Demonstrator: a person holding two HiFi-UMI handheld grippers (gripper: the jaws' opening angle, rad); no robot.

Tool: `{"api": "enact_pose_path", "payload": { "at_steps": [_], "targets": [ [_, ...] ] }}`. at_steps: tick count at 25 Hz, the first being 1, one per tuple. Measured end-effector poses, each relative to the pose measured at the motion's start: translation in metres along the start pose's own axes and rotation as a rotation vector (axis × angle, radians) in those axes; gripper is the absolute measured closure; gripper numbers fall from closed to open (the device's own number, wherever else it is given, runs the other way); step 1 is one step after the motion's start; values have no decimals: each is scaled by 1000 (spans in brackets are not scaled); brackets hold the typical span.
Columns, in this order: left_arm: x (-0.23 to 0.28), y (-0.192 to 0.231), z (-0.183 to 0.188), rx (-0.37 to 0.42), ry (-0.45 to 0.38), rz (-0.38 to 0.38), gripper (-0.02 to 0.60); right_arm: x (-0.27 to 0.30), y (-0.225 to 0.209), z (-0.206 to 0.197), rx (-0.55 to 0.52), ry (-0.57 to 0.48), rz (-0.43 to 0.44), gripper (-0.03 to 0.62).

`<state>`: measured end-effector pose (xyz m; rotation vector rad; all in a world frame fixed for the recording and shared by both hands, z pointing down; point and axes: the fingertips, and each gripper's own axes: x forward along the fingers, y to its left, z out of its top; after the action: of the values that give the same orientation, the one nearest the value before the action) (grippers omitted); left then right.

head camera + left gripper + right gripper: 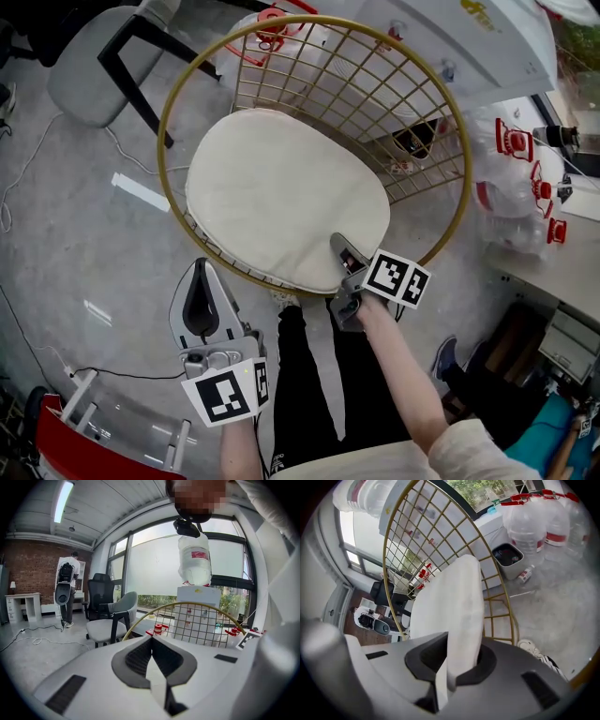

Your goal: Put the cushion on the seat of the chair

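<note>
Cream cushion [281, 187] lies on the gold wire chair [448, 103] seat, roughly centred. Right gripper [342, 251] is clamped on its near edge; left gripper [200, 281] is closed and empty. Remaining, I'd say: release.

The left claw [201, 272], a grey-and-white hand-held tool with 2 jaws, sits low at the left of the head view, and its jaws are pressed together with nothing between them. The right claw [342, 248] is carried on a bare forearm [403, 366] and points forward and down. Its 2 jaws are clamped on the near rim of the cream round cushion [281, 187].
</note>
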<state>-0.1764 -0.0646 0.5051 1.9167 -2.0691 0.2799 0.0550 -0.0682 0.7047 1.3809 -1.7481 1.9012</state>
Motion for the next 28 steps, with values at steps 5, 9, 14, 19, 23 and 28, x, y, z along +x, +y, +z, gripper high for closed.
{"api": "enact_pose_path", "payload": {
  "at_steps": [5, 9, 14, 19, 23, 28],
  "targets": [
    [-7, 4, -12, -2, 19, 4, 568, 3, -4, -2, -17, -10, -12, 551],
    [-7, 3, -18, -6, 29, -4, 568, 3, -12, -8, 5, -15, -29, 551],
    [-4, 0, -18, -4, 26, -16, 568, 4, -22, -15, 15, -26, -57, 551],
    [-1, -2, -18, 5, 30, -25, 568, 8, -26, -15, -20, -33, -95, 551],
    [-1, -5, -24, 13, 43, -34, 568, 13, -30, -15, -30, -30, -102, 551],
    [-1, -11, -30, 25, 60, -51, 568, 16, -39, -16, -21, -24, -100, 528]
  ]
}}
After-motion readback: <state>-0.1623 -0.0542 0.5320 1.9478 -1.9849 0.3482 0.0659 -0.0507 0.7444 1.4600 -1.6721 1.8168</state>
